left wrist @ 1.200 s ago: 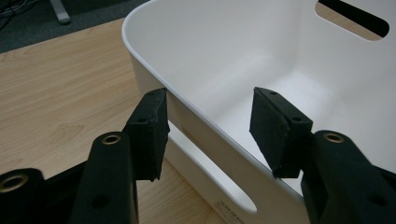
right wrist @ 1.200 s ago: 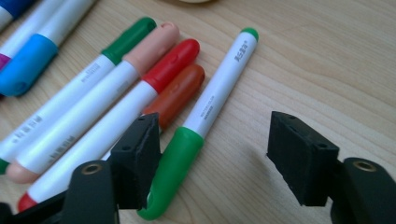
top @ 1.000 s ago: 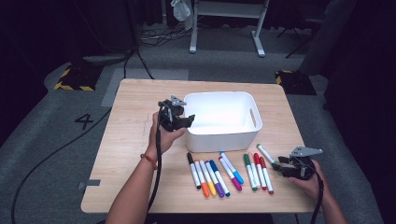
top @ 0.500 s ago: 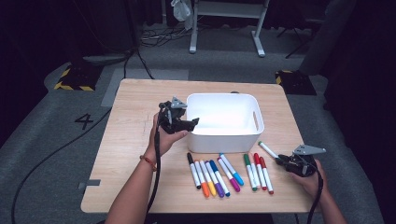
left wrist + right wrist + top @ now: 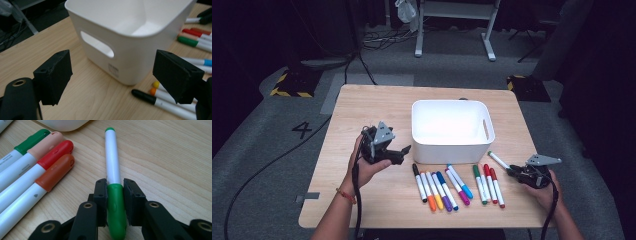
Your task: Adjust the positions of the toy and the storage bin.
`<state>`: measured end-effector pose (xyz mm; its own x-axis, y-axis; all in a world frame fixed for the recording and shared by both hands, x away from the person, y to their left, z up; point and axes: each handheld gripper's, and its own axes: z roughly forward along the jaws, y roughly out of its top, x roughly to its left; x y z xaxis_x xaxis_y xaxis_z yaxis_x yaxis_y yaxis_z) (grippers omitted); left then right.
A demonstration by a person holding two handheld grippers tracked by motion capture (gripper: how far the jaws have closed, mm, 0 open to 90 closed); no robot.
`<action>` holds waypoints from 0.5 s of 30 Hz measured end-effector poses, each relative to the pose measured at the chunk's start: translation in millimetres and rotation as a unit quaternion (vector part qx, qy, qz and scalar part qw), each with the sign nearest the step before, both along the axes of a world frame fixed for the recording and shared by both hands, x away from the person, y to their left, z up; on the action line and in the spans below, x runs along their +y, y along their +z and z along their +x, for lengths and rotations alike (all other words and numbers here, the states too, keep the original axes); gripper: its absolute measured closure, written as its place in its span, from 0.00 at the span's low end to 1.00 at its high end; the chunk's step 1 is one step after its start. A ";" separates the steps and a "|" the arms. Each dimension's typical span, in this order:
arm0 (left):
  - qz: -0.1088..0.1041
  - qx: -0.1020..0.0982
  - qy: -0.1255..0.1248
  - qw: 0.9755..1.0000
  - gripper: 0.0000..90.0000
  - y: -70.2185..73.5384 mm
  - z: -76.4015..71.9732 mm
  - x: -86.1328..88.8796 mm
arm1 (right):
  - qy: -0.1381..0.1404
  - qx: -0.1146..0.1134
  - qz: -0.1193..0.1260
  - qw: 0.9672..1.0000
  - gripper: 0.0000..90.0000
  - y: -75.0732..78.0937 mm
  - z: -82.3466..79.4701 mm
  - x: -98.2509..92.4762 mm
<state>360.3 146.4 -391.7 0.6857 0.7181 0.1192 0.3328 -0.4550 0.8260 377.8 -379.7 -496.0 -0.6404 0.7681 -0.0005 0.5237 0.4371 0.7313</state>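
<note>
My left gripper (image 5: 403, 150) hovers over the table just left of the white bin (image 5: 452, 150). Its jaws have just been opening and now stand wide apart with nothing between them. In the left gripper view (image 5: 112, 82) they frame the white bin's (image 5: 130, 57) handle-slot wall. At the right, my right gripper (image 5: 513, 171) is shut on the green cap of a white-barrelled marker (image 5: 498, 159) that lies on the table. The right gripper view shows both pads (image 5: 101, 195) pressing that green marker (image 5: 112, 162) at the cap, with my gripper (image 5: 115, 192) low over the wood.
Several markers (image 5: 442, 187) lie side by side along the table's near edge in front of the bin. Green, peach, red and orange-capped ones (image 5: 50, 152) lie just left of the held marker. A black marker (image 5: 150, 98) lies near the bin's corner.
My left gripper has drawn back from the bin's left rim toward the near left, and its jaws have opened. The right gripper has stayed at the green marker.
</note>
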 end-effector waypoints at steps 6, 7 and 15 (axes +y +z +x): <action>0.022 0.021 0.006 1.000 0.18 -35.2 -22.6 17.6 | -0.001 -0.001 0.000 1.000 0.82 -0.2 -0.1 0.2; 0.022 0.021 0.006 1.000 0.18 -35.2 -22.6 17.6 | -0.001 -0.001 0.000 1.000 0.82 -0.2 -0.1 0.2; 0.060 0.078 0.023 0.995 0.18 -84.5 -27.1 32.1 | -0.003 -0.002 0.000 1.000 0.82 -0.2 1.0 1.1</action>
